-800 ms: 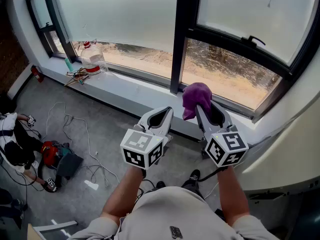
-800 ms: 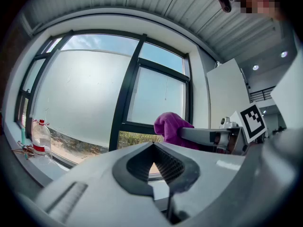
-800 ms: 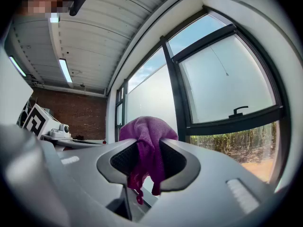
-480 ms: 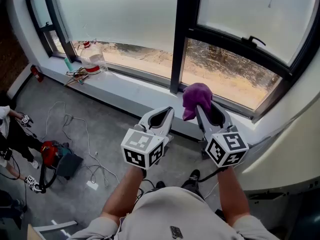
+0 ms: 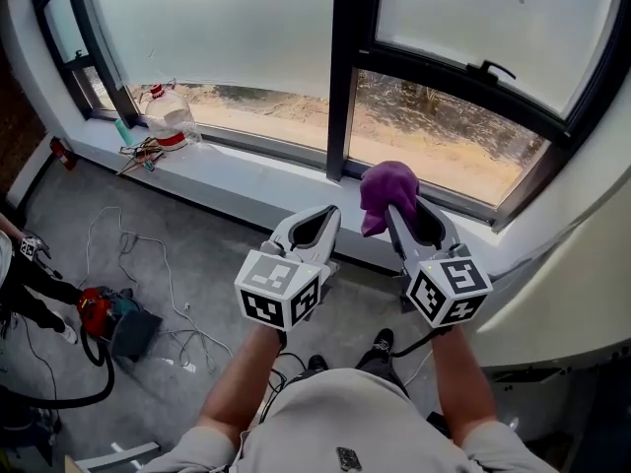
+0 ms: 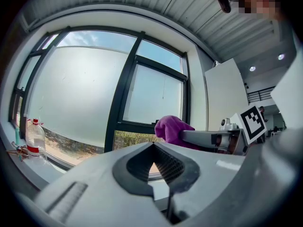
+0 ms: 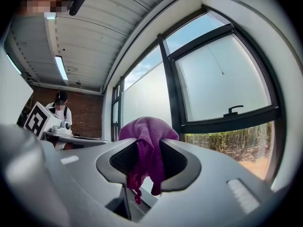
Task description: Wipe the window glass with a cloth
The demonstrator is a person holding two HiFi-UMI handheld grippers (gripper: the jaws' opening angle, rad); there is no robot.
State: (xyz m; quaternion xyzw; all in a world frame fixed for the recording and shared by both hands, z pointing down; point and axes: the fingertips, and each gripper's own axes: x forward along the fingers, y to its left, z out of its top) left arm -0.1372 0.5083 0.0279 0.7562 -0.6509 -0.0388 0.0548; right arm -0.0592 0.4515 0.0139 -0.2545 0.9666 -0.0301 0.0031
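the left gripper [image 5: 328, 215] sits just short of the windowsill [image 5: 246, 173], jaws closed together with nothing between them. the right gripper [image 5: 397, 210] is clamped on the purple cloth [image 5: 386, 185], held clear of the window glass [image 5: 444, 146]. wiping looks not yet begun, so the whole pane is left.

No legible words, brands or numbers. The left white cube [image 5: 280, 291] and right white cube [image 5: 449, 291] carry only black square patterns; at ten o'clock, a clear plastic bottle [image 5: 168, 116] wears an unreadable red label.
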